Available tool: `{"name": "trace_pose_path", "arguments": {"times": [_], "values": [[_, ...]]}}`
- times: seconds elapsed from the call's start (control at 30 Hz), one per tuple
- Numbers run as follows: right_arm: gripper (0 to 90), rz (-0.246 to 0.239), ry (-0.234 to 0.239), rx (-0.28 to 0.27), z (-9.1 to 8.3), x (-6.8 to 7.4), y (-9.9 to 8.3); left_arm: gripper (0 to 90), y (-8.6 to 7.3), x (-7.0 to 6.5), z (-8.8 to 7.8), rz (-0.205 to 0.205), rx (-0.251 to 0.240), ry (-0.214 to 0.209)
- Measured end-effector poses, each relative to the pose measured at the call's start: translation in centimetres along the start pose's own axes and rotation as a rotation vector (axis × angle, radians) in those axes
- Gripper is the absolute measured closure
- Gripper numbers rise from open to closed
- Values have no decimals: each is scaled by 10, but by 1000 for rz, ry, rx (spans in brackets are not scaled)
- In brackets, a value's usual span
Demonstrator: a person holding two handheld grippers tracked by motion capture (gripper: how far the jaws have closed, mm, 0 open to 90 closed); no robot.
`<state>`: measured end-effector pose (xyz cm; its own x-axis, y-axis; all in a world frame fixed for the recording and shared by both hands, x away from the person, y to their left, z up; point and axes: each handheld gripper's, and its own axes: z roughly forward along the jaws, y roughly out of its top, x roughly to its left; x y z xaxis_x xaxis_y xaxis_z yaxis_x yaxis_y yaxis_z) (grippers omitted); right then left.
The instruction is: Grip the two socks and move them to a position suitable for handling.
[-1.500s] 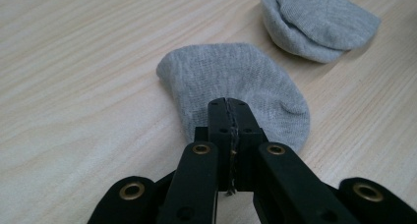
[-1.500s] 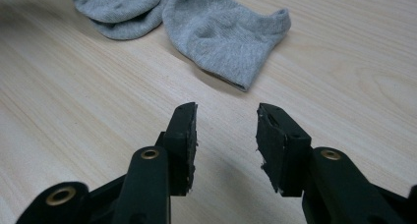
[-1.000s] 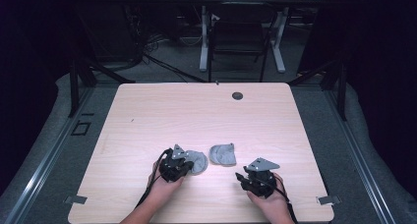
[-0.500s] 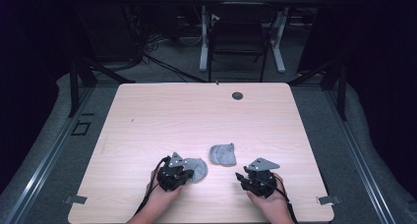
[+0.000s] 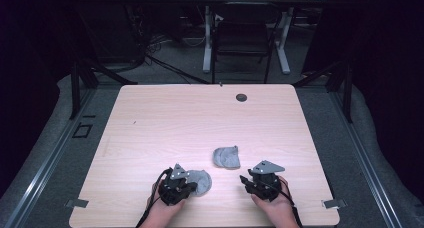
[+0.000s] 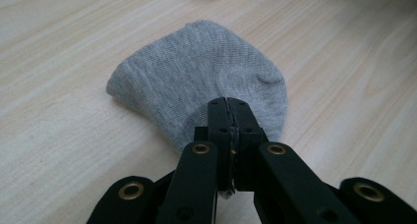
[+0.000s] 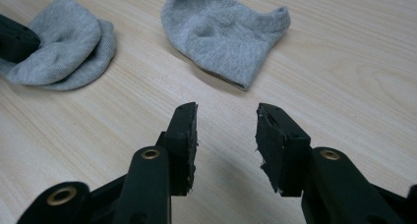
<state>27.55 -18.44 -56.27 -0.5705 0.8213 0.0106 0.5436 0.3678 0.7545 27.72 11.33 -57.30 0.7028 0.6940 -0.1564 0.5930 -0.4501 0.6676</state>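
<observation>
Two small grey socks lie on the pale wooden table (image 5: pixel 165 123). My left gripper (image 6: pixel 228 106) is shut on the near edge of the folded sock (image 6: pixel 206 67), which rests flat ahead of the closed jaws. From above, that gripper (image 5: pixel 191 186) sits near the table's front edge with the held sock (image 5: pixel 202 180) to its right. The second sock (image 5: pixel 226 157) lies loose a little farther in. My right gripper (image 7: pixel 226 121) stands open and empty, low over bare wood, with the loose sock (image 7: pixel 226 32) ahead of it and the held sock (image 7: pixel 59 47) off to its left.
A dark round grommet (image 5: pixel 241 97) is set in the table near its far edge. Black frame legs, cables and a chair stand on the dark floor beyond the table. Metal brackets (image 5: pixel 332 204) mark the front corners.
My left gripper has drawn back toward the table's front edge, dragging its sock away from the loose one. The right gripper has stayed where it was.
</observation>
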Motion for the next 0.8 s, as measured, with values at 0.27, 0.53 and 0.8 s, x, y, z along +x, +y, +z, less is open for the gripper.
{"name": "trace_pose_path", "arguments": {"times": [0.27,0.53,0.8], "values": [[599,-9,4,6,0,0,0,893,-6,-12,-3,10,8,-30],[645,-2,12,1,0,0,4,892,-10,-20,-4,27,11,-59],[763,-3,21,23,6,-3,17,868,-8,-22,-4,42,8,-106]]}}
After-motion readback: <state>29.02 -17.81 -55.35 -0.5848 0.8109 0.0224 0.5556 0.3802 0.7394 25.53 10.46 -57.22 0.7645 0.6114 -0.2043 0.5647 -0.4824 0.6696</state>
